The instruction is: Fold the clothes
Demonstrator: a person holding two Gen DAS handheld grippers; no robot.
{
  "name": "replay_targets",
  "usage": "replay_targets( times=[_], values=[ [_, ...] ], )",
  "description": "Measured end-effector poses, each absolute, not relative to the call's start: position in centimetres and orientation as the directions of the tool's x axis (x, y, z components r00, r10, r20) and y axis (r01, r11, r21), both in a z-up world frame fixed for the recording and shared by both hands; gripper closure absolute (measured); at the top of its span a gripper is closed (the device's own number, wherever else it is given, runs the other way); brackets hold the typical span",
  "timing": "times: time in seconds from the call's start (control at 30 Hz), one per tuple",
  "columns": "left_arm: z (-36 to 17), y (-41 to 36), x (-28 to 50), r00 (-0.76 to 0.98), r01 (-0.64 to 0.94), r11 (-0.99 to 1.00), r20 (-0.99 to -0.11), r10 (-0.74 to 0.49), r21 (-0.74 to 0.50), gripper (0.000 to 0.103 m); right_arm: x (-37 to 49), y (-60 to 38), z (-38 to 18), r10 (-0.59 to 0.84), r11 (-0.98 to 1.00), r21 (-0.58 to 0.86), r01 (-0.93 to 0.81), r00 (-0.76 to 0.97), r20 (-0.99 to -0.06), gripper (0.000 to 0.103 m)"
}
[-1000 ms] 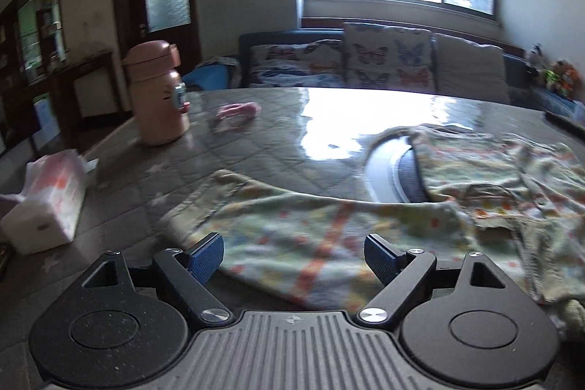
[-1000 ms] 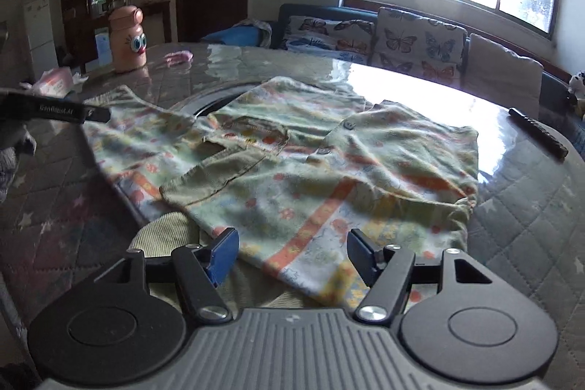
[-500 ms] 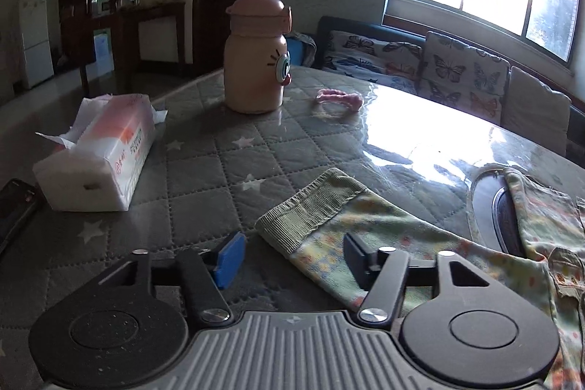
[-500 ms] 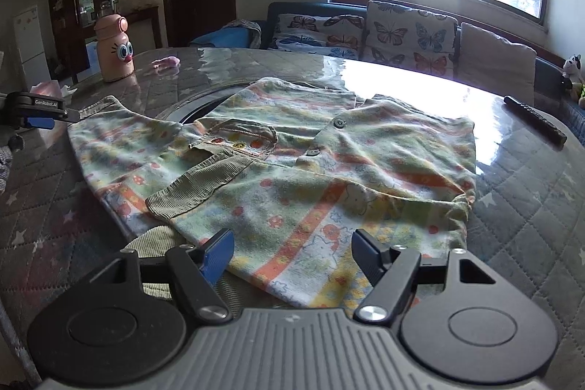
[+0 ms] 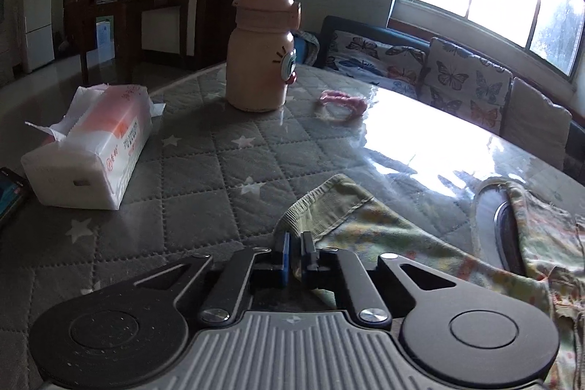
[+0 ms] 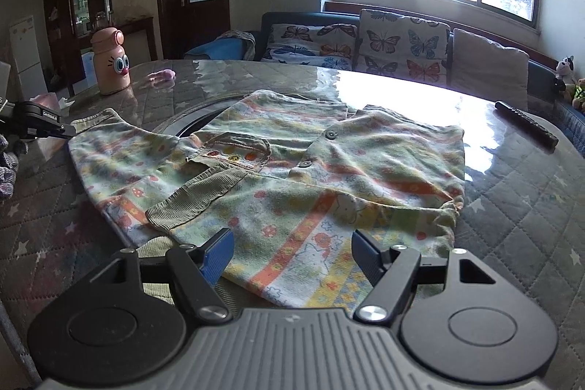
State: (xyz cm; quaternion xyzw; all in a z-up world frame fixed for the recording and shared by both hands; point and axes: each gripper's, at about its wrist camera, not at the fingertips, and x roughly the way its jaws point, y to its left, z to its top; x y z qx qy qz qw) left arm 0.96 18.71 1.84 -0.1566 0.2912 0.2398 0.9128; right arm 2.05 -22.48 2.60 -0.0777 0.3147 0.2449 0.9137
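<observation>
A small patterned shirt (image 6: 285, 170) with green corduroy cuffs and collar lies spread on the quilted table (image 6: 530, 207). In the left wrist view my left gripper (image 5: 296, 243) is shut on the corduroy cuff (image 5: 321, 203) of the shirt's left sleeve, low over the table. The same gripper shows at the left edge of the right wrist view (image 6: 55, 130), at the sleeve's end. My right gripper (image 6: 292, 254) is open, its fingers either side of the shirt's near hem, just above the cloth.
A pink bottle (image 5: 261, 50) and a pink hair band (image 5: 343, 99) stand at the far side. A tissue pack (image 5: 91, 141) and a phone (image 5: 9, 196) lie left. A black remote (image 6: 526, 125) lies at the right. A sofa (image 6: 384, 42) is behind the table.
My left gripper swung left to the sleeve end and closed on the cuff. My right gripper stayed open near the hem, shifting only slightly.
</observation>
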Motion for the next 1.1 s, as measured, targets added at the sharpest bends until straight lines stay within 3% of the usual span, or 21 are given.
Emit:
replay_targets(
  times=[0.2,0.53,0.73,0.97,1.1],
  values=[
    [5.1,14.0,0.2,0.822,-0.358,0.91,-0.533,0.201,-0.208,0.098,2.0,-23.1,2.8,0.401,0.876,0.03,-0.482,0.693,-0.599,0.031],
    [8.4,1.9,1.2,0.878,0.093,0.96,-0.433,-0.204,-0.264,0.098,2.0,-25.5,3.3,0.396,0.898,0.073,-0.435,0.722,-0.568,0.031],
    [7.6,-4.1,2.2,0.819,0.257,0.927,-0.447,-0.359,-0.274,0.098,2.2,-27.9,3.4,0.363,0.922,0.099,-0.374,0.749,-0.554,0.031],
    [5.1,-8.0,2.4,0.717,0.386,0.897,-0.541,-0.438,-0.215,0.096,2.6,-29.3,3.9,0.348,0.933,0.129,-0.335,0.759,-0.55,0.034],
    [4.7,-7.2,1.4,0.726,0.399,0.904,-0.549,-0.414,-0.154,0.084,3.0,-28.8,4.1,0.384,0.92,0.164,-0.356,0.735,-0.559,0.04]
  ],
)
